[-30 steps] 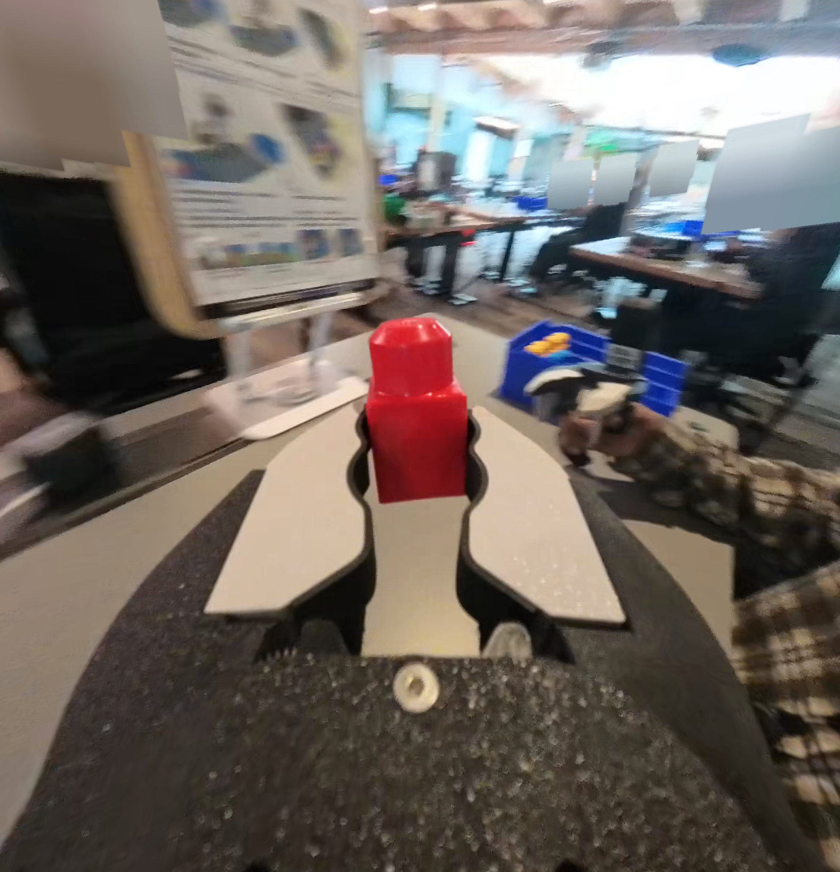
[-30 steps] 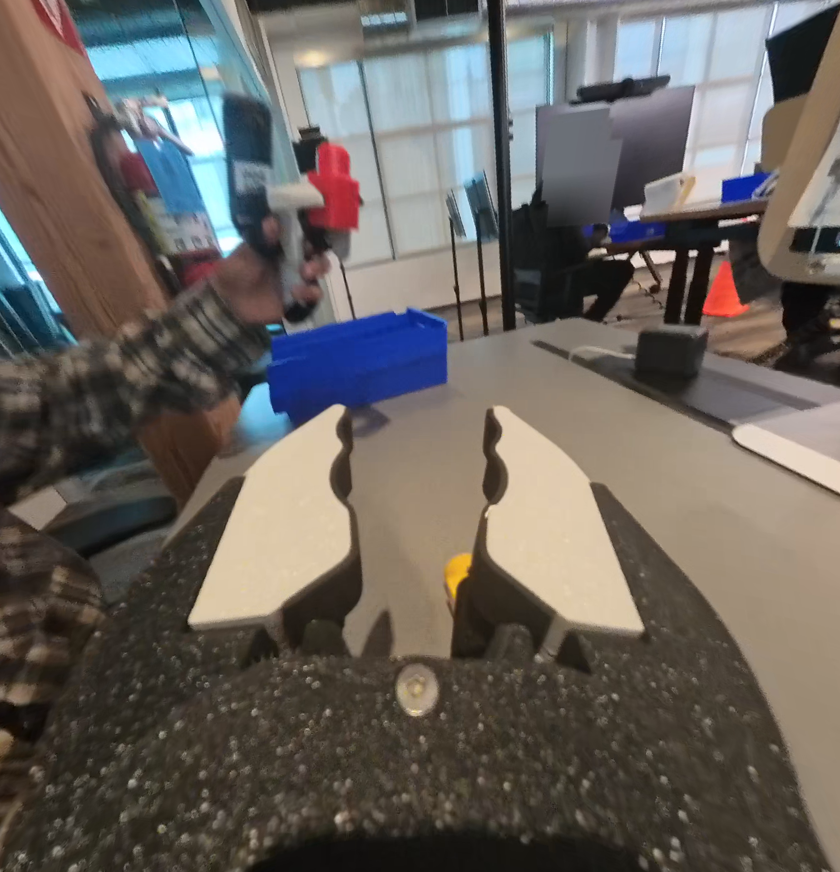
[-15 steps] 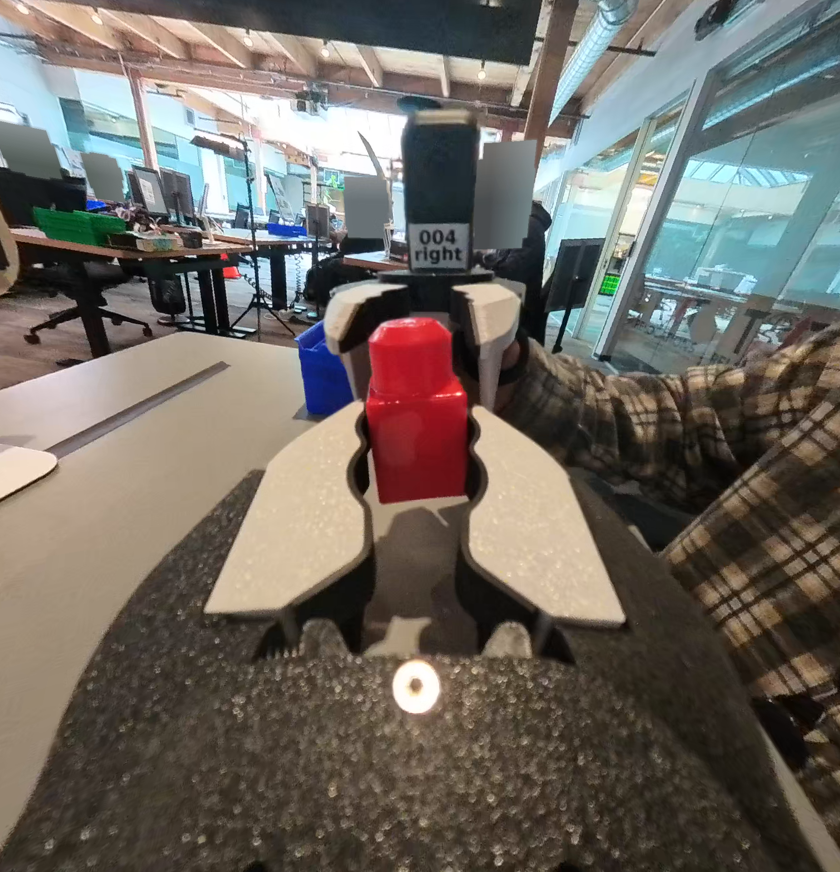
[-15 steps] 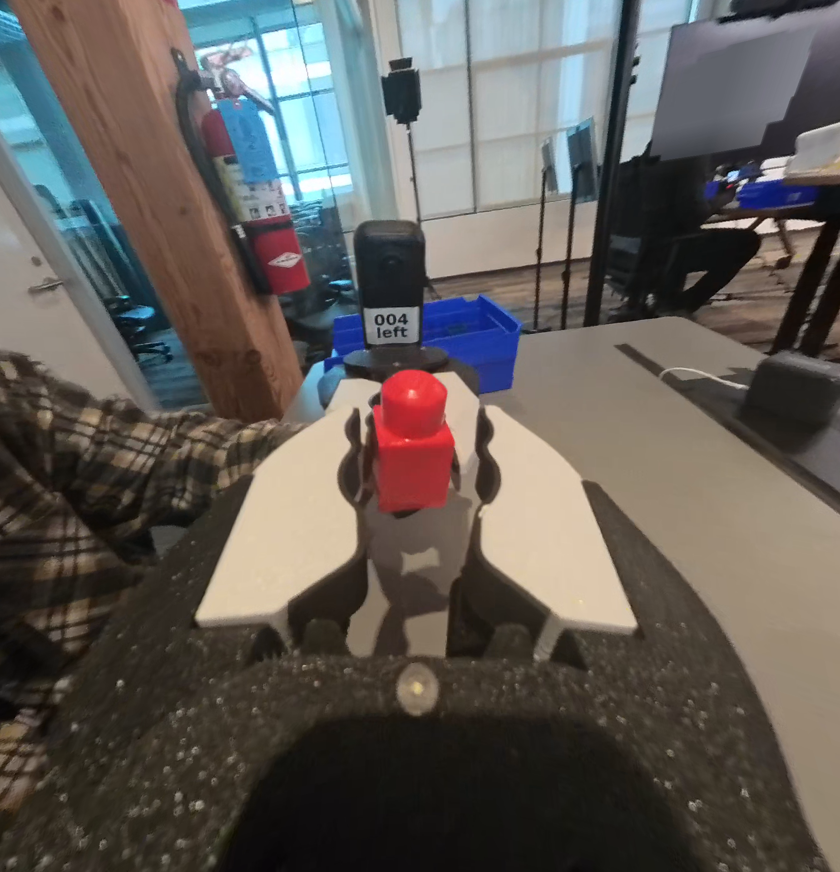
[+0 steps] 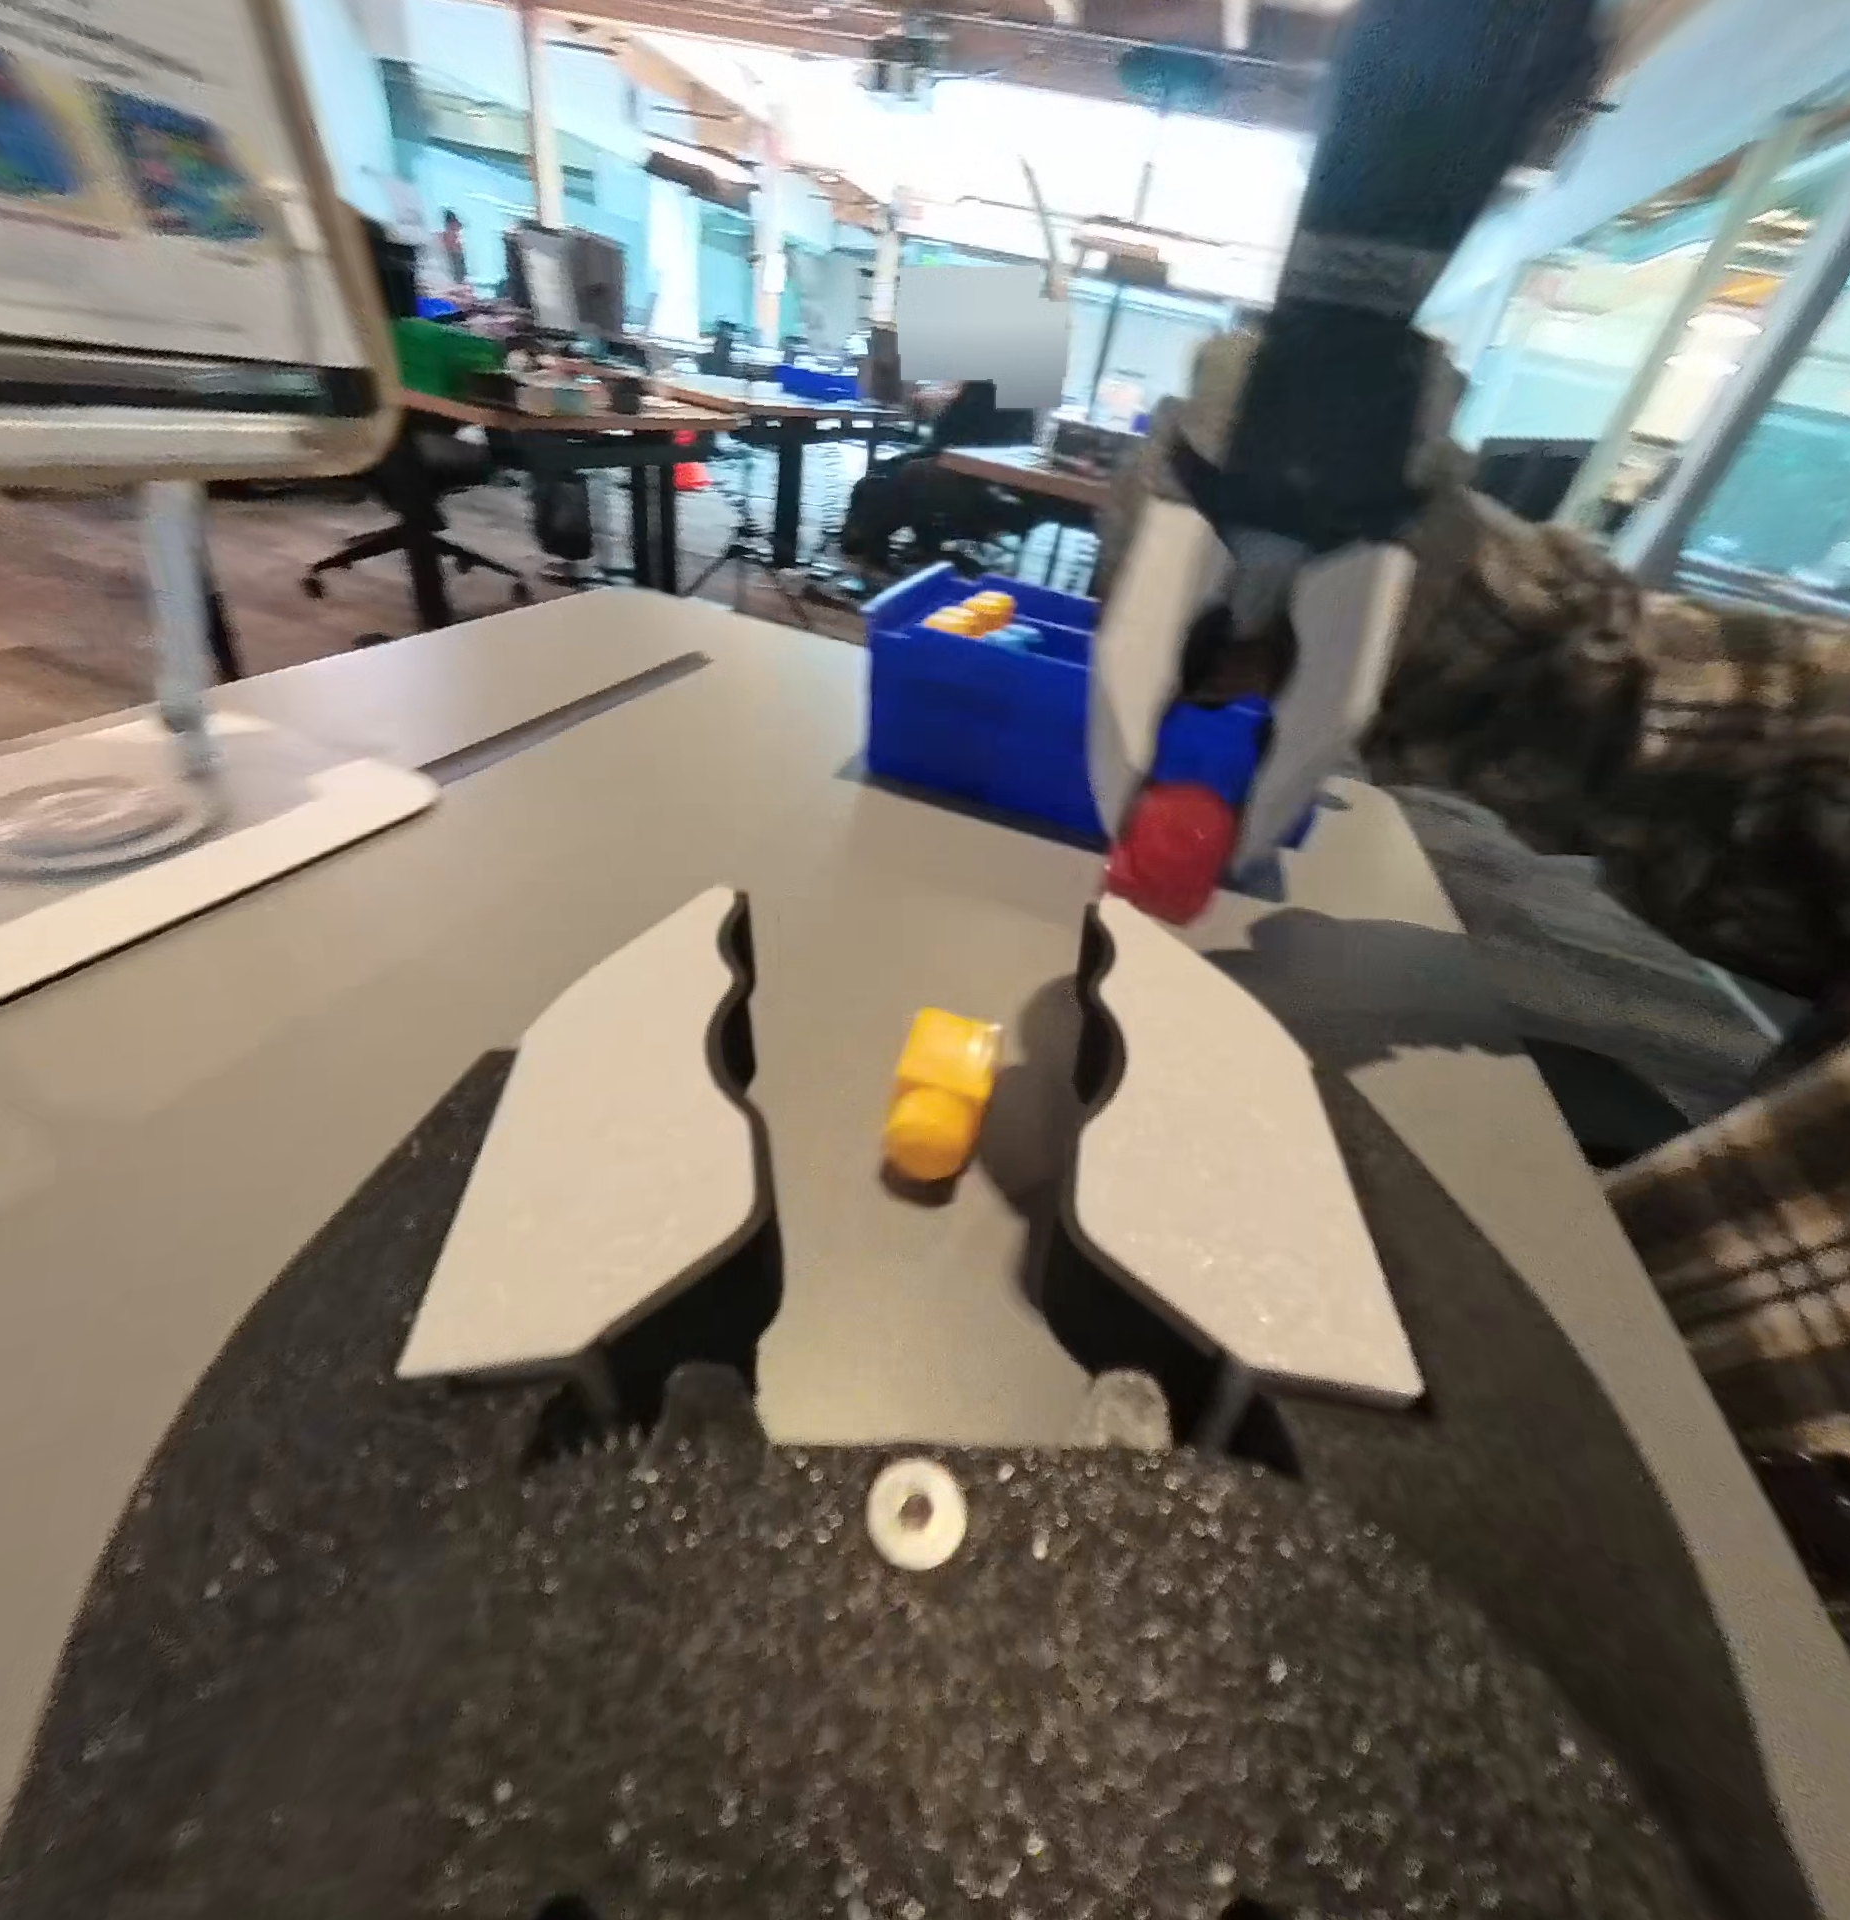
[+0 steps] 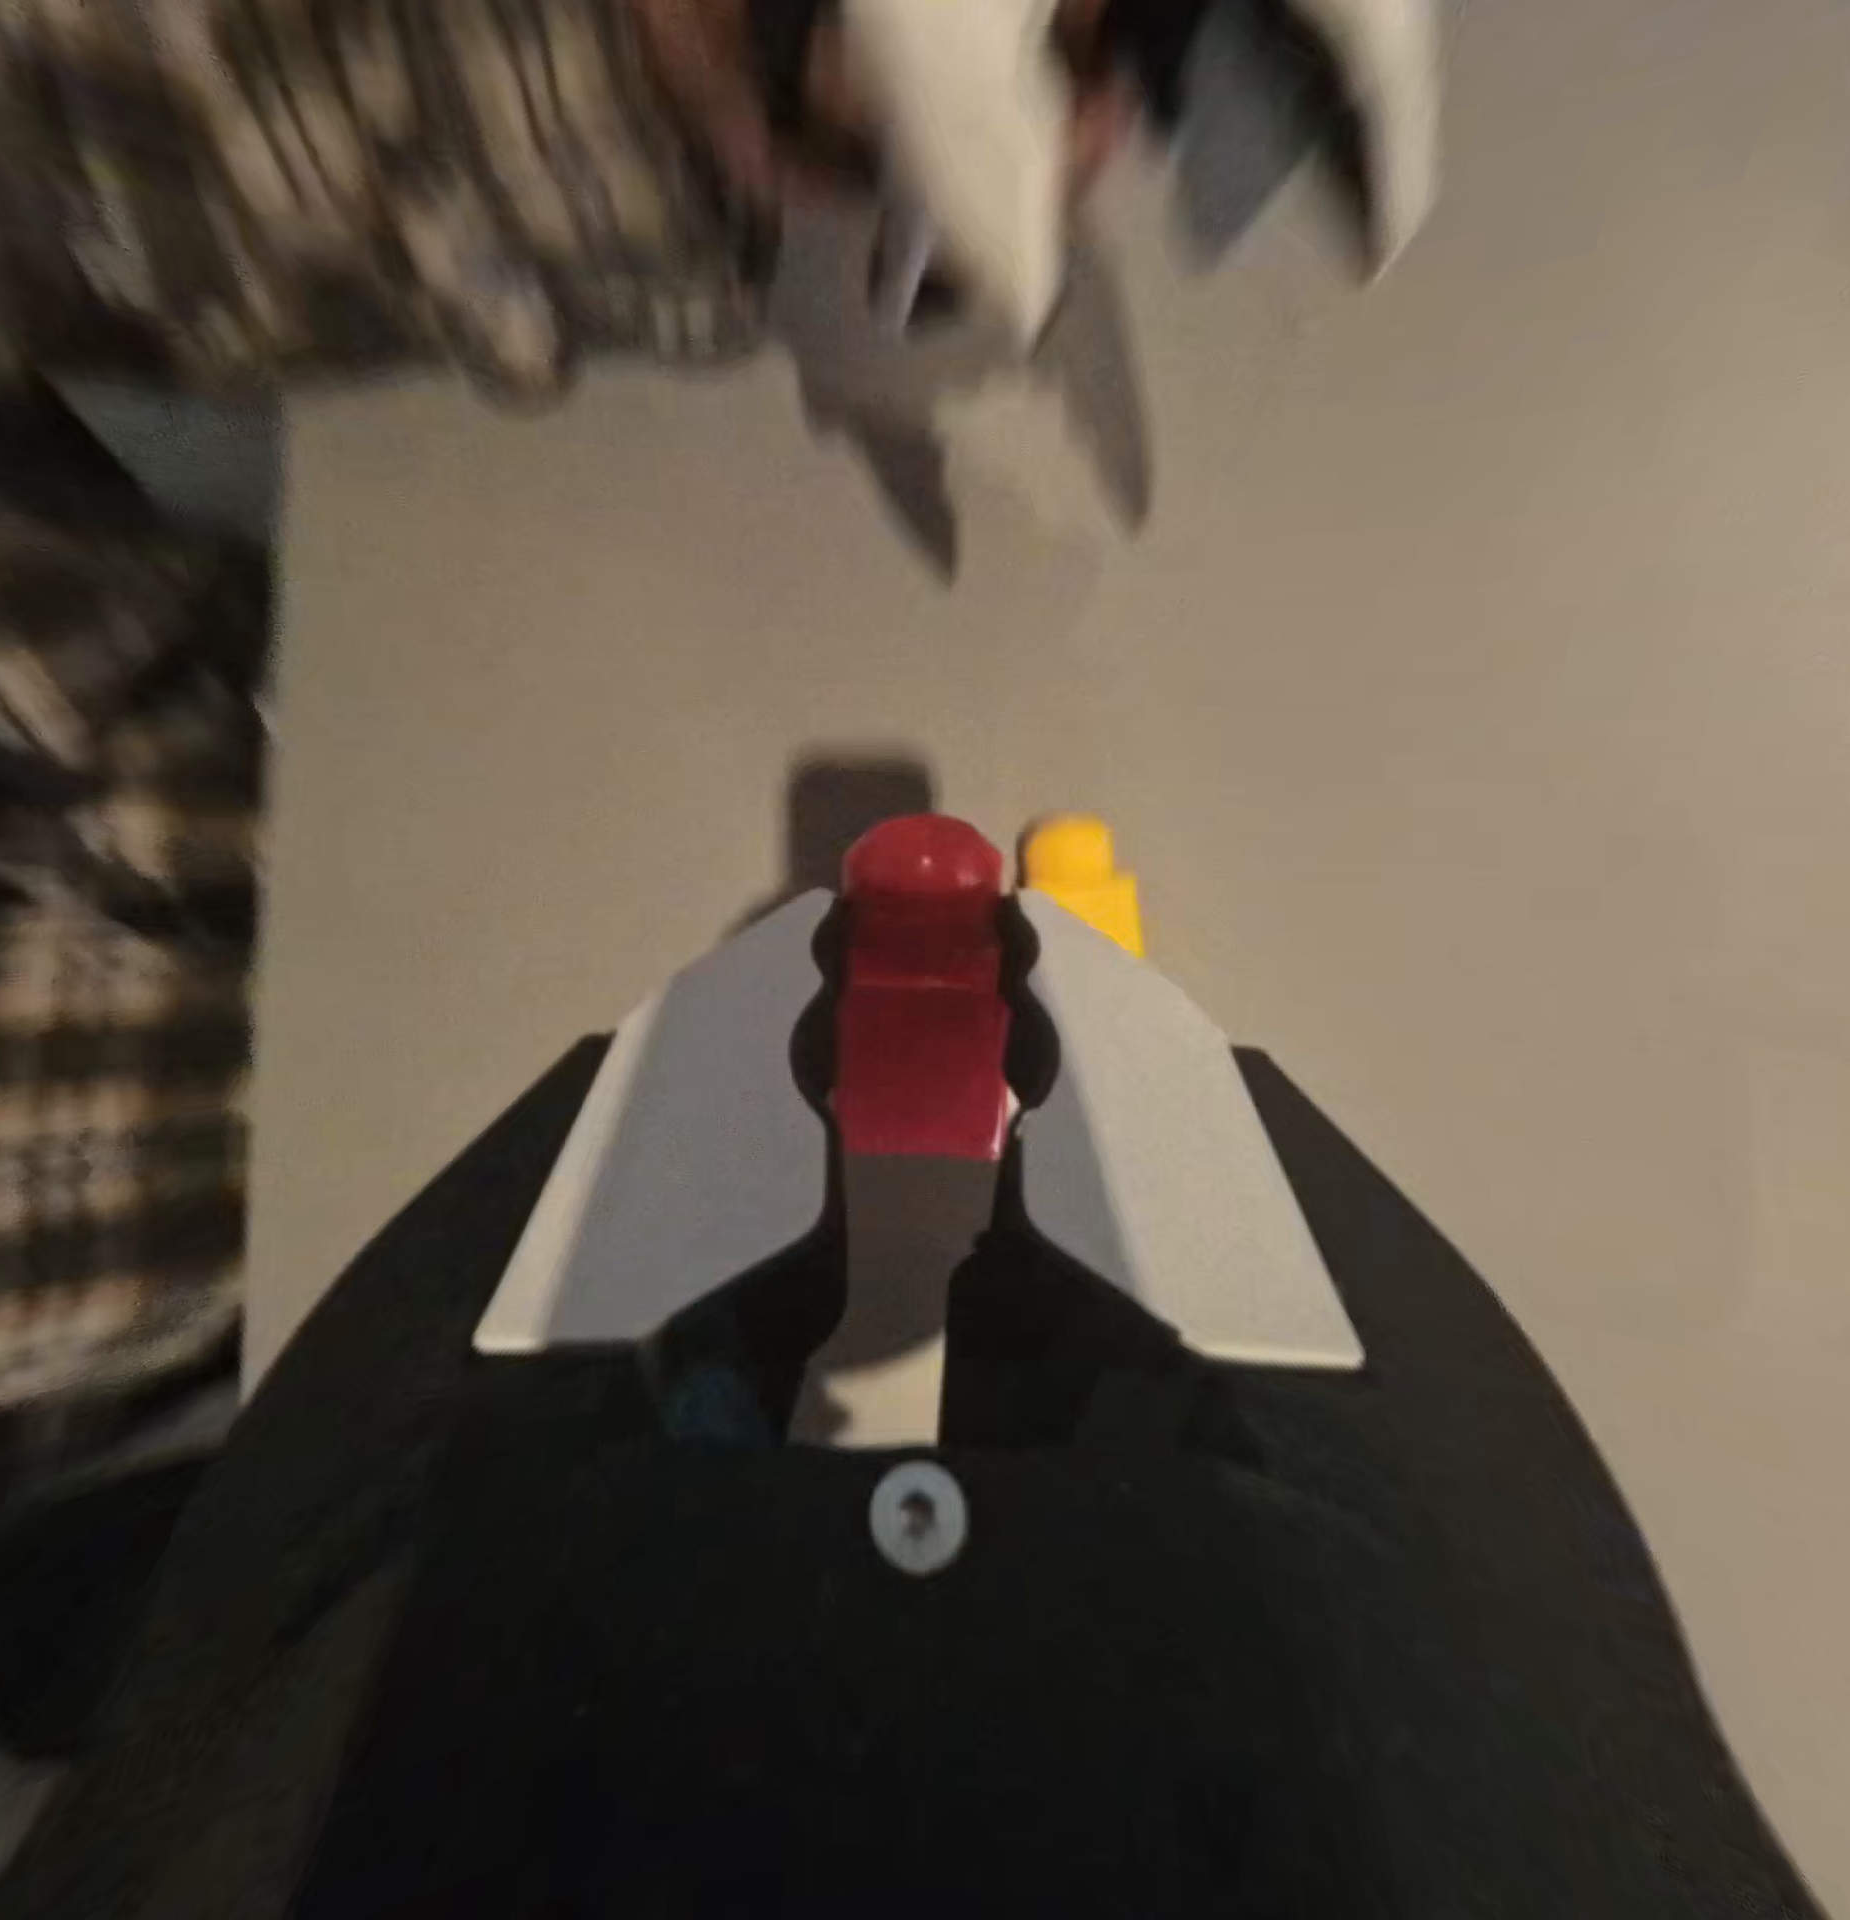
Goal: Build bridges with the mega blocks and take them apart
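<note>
My right gripper [image 6: 921,904] is shut on a red block [image 6: 921,997], pads pressed on both its sides, stud pointing forward, aimed down at the grey table [image 6: 1420,727]. A yellow block [image 6: 1082,873] lies on the table just right of the red one. In the left wrist view my left gripper [image 5: 913,909] is open and empty, with the yellow block [image 5: 942,1101] lying on its side on the table between the fingers, touching neither. The right gripper [image 5: 1186,831] hangs at the upper right with the red block [image 5: 1170,852] in it. The left gripper [image 6: 1025,499] shows blurred at the top of the right wrist view.
A blue bin [image 5: 973,707] with yellow and blue blocks stands at the far edge of the table [image 5: 485,883]. A white board stand [image 5: 173,790] is at the left. A plaid sleeve [image 5: 1731,1195] runs along the right.
The red block passed from my left gripper to my right: the right pads closed on it and the left jaws opened. Both grippers then swung down over the table by the yellow block.
</note>
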Motion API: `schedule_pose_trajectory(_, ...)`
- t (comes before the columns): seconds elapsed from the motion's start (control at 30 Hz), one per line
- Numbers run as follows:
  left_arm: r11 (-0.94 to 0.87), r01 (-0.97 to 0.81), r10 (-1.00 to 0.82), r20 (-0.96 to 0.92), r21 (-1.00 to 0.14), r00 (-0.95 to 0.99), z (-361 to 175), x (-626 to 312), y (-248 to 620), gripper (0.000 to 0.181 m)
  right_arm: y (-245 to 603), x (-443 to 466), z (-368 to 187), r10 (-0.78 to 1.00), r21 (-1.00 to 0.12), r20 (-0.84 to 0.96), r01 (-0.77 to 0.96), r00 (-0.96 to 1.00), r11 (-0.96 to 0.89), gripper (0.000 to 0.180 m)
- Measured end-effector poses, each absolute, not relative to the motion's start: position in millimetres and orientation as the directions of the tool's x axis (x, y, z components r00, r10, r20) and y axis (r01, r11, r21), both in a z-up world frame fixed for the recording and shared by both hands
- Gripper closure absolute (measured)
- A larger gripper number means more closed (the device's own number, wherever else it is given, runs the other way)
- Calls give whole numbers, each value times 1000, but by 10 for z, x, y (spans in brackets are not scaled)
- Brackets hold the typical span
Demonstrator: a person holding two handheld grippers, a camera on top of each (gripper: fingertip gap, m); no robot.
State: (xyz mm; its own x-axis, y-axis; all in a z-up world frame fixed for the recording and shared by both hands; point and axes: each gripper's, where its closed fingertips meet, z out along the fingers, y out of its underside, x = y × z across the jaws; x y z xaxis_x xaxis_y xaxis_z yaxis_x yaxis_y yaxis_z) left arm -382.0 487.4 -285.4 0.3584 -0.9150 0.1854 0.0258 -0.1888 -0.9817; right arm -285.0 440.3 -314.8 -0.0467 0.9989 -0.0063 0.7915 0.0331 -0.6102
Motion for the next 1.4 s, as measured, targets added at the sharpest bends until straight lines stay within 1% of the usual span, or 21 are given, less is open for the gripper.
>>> schedule_pose_trajectory(0.03, -202, 47, -903, 204, -978, 379, -2864, -3906, 4934, 122, 4374, -2808, -3330, 997, -512, 27, 856, -68, 72, 152)
schedule_pose_trajectory(0.1, -232, 96, -879, 251, -968, 406, -2877, -4026, 5022, 124, 4371, -2756, -3639, 987, -331, 99, 931, -128, 154, 152)
schedule_pose_trajectory(0.13, -241, 114, -869, 266, -964, 418, -2881, -4069, 5052, 125, 4379, -2757, -3752, 980, -271, 120, 945, -156, 184, 152)
schedule_pose_trajectory(0.17, -243, 124, -863, 273, -962, 424, -2883, -4098, 5066, 127, 4380, -2776, -3842, 976, -234, 127, 951, -175, 201, 152)
schedule_pose_trajectory(0.27, -237, 125, -853, 268, -963, 448, -2884, -4149, 5086, 129, 4387, -2854, -4018, 971, -190, 128, 956, -202, 224, 152)
schedule_pose_trajectory(0.43, -243, 111, -851, 266, -964, 452, -2900, -4143, 5090, 132, 4393, -2944, -4175, 967, -172, 130, 955, -221, 241, 152)
schedule_pose_trajectory(0.53, -239, 114, -855, 265, -964, 447, -2877, -4138, 5075, 133, 4396, -2993, -4223, 965, -185, 142, 952, -220, 244, 152)
schedule_pose_trajectory(0.63, -234, 118, -857, 262, -965, 444, -2857, -4139, 5064, 134, 4361, -3004, -4205, 970, -196, 130, 954, -206, 228, 141)
schedule_pose_trajectory(0.67, -235, 119, -857, 263, -965, 444, -2857, -4140, 5065, 134, 4343, -3009, -4155, 970, -219, 133, 949, -202, 227, 137)
schedule_pose_trajectory(0.73, -240, 121, -856, 269, -963, 442, -2861, -4144, 5067, 134, 4313, -2988, -3995, 972, -278, 150, 935, -183, 219, 128)
schedule_pose_trajectory(0.87, -235, 125, -854, 266, -964, 446, -2842, -4159, 5069, 134, 4312, -2820, -3613, 965, -453, 222, 862, -138, 227, 125)
schedule_pose_trajectory(1.0, -235, 132, -851, 269, -963, 451, -2842, -4165, 5075, 135, 4392, -2572, -3572, 987, -627, 162, 773, 15, 91, 119)
schedule_pose_trajectory(1.03, -236, 132, -850, 271, -963, 453, -2847, -4166, 5077, 135, 4368, -2524, -3619, 990, -651, 132, 757, 39, 57, 121)
schedule_pose_trajectory(1.07, -239, 132, -849, 273, -962, 453, -2856, -4165, 5079, 134, 4311, -2480, -3685, 994, -659, 102, 751, 42, 36, 127)
schedule_pose_trajectory(1.13, -245, 132, -846, 278, -961, 454, -2874, -4161, 5088, 134, 4137, -2432, -3817, 999, -667, 35, 745, 8, 18, 151)
schedule_pose_trajectory(1.3, -266, 112, -845, 287, -958, 451, -2945, -4116, 5097, 135, 3986, -2564, -3996, 999, -693, -43, 720, 0, -30, 168)
schedule_pose_trajectory(1.4, -272, 101, -846, 288, -957, 448, -2972, -4092, 5090, 135, 4051, -2663, -4100, 999, -670, -30, 741, 23, -37, 171)
